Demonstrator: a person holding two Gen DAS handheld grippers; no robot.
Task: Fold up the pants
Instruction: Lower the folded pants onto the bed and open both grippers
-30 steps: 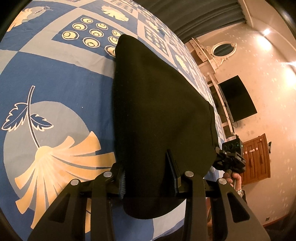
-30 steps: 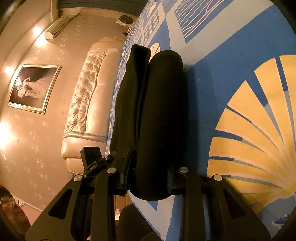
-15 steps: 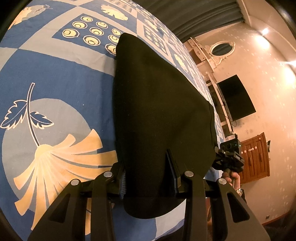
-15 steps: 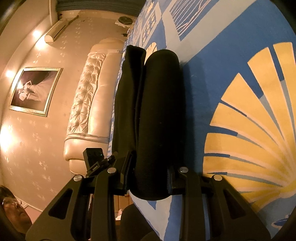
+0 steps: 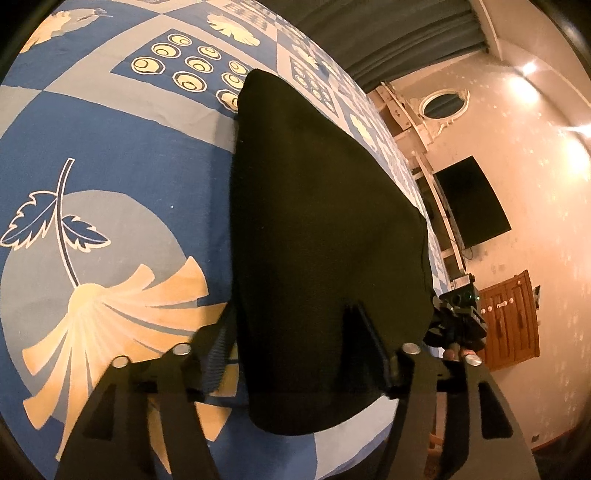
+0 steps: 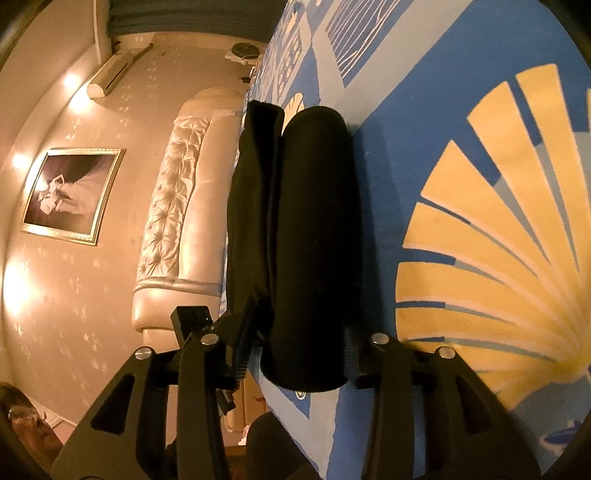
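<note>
Blue bedspread (image 5: 110,166): one black pants (image 5: 317,221) (folded), left claw (image 5: 295,354), right claw (image 6: 295,350) spread wide around it.

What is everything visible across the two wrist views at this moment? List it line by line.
pants: one, black, folded, lying on the bed between both grippers' fingers
bedspread: one, blue and grey with cream fan, leaf and ring prints, under the pants
headboard: one, cream, tufted, at the bed's end in the right wrist view
framed picture: one, gold frame, on the wall
air conditioner: one, white, high on the wall
television: one, black, on the far wall
oval mirror: one, white frame, wall
wooden cabinet: one, brown, by the wall
curtain: one, grey-blue
left gripper: one, black, spread around the pants' edge
right gripper: one, black, spread around the folded edge
</note>
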